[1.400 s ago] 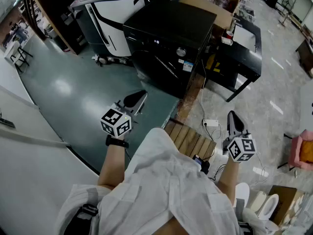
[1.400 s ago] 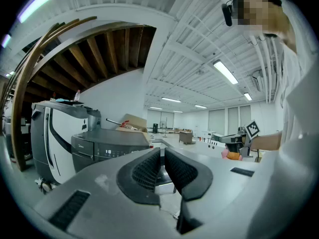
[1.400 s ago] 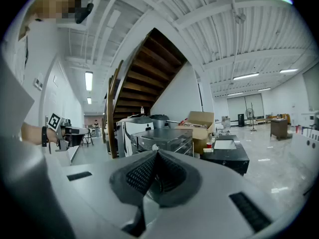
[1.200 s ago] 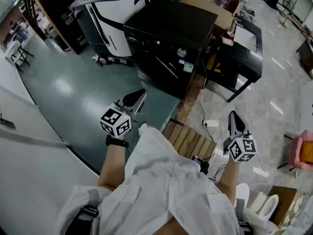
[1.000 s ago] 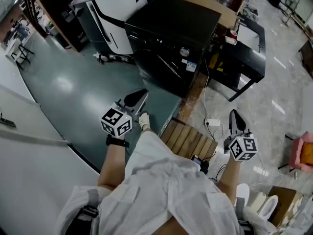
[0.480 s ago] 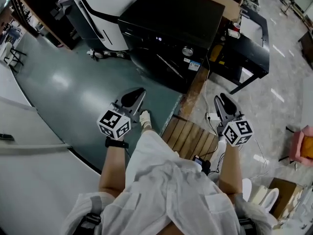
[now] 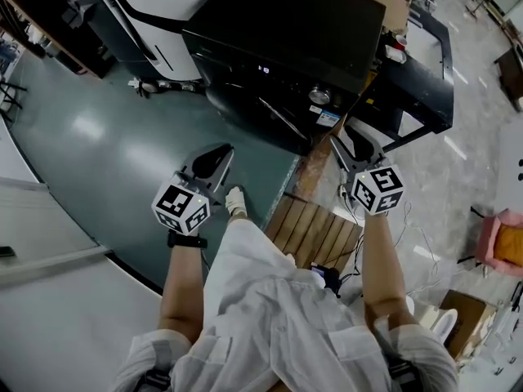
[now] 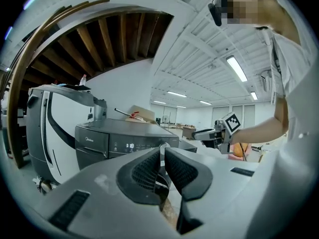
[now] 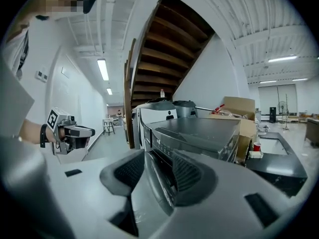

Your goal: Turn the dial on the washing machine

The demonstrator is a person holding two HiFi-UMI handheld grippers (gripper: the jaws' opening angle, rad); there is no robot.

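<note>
Well, the job has not begun yet. In the head view, the black washing machine (image 7: 286, 23) stands in front of us, and its round silver dial (image 7: 319, 95) sits on the front panel, near the right corner. Nothing touches it. The right gripper (image 7: 341, 140) points up at the machine and is near the dial, just below it, but there is a gap. The left gripper (image 7: 214, 155) hangs lower, over the green floor, well apart from the dial.

In the left gripper view, the jaws of the left gripper (image 8: 162, 152) are almost together, with only a thin slit, and they hold nothing. The dial (image 8: 162, 145) peeks out far away, right above that slit.

In the right gripper view, the jaws of the right gripper (image 9: 157, 169) stand a little apart, and they are empty too. The washing machine (image 9: 199, 128) fills the space beyond them, but we cannot pick out the dial there.

So we think all of it is left: reach the dial, grip it and turn it.
</note>
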